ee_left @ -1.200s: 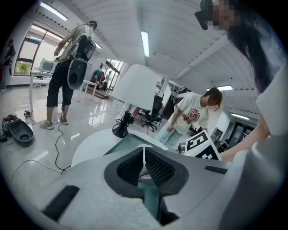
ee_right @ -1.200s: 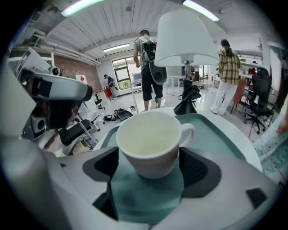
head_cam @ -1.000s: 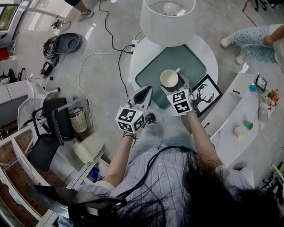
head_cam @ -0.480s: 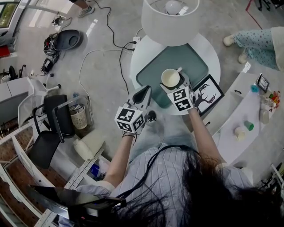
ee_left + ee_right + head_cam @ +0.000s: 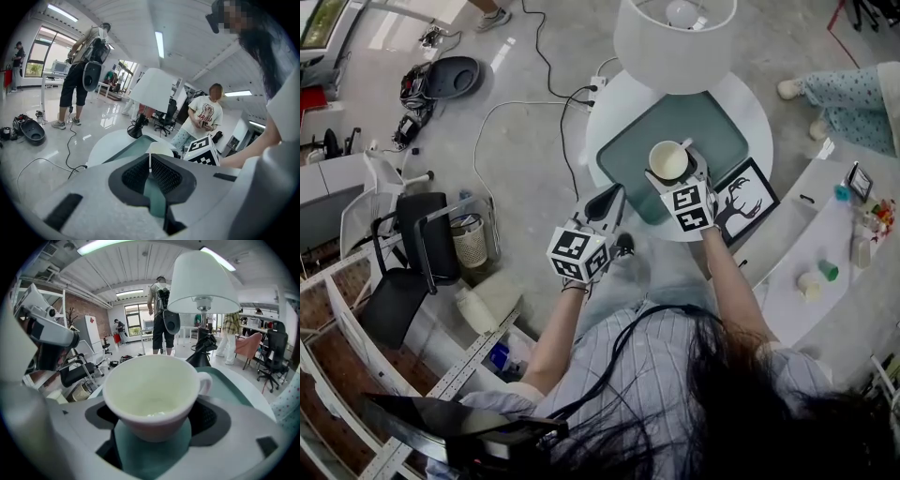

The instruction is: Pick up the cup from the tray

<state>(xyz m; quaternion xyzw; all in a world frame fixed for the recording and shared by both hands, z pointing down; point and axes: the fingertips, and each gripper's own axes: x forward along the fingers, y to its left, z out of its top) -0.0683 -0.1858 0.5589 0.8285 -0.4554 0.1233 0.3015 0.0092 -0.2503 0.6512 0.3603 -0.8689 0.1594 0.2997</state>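
A cream cup (image 5: 668,160) with a handle sits between the jaws of my right gripper (image 5: 672,174), which is shut on it over the near part of the green tray (image 5: 717,131). In the right gripper view the cup (image 5: 152,390) is empty and fills the middle, with the tray (image 5: 232,380) beneath it. My left gripper (image 5: 606,199) is shut on nothing and hangs beyond the table's near left edge. From the left gripper view I look past its closed jaws (image 5: 150,164) at the cup (image 5: 159,149).
The tray lies on a round white table (image 5: 614,108) under a large white lampshade (image 5: 675,42). A framed deer picture (image 5: 741,202) leans at the table's near right. A black chair (image 5: 417,248) and a bin (image 5: 471,246) stand on the floor to the left. People stand nearby.
The head view has shifted a little. My right gripper still holds the cup over the tray's near part, and the left gripper has stayed where it was.
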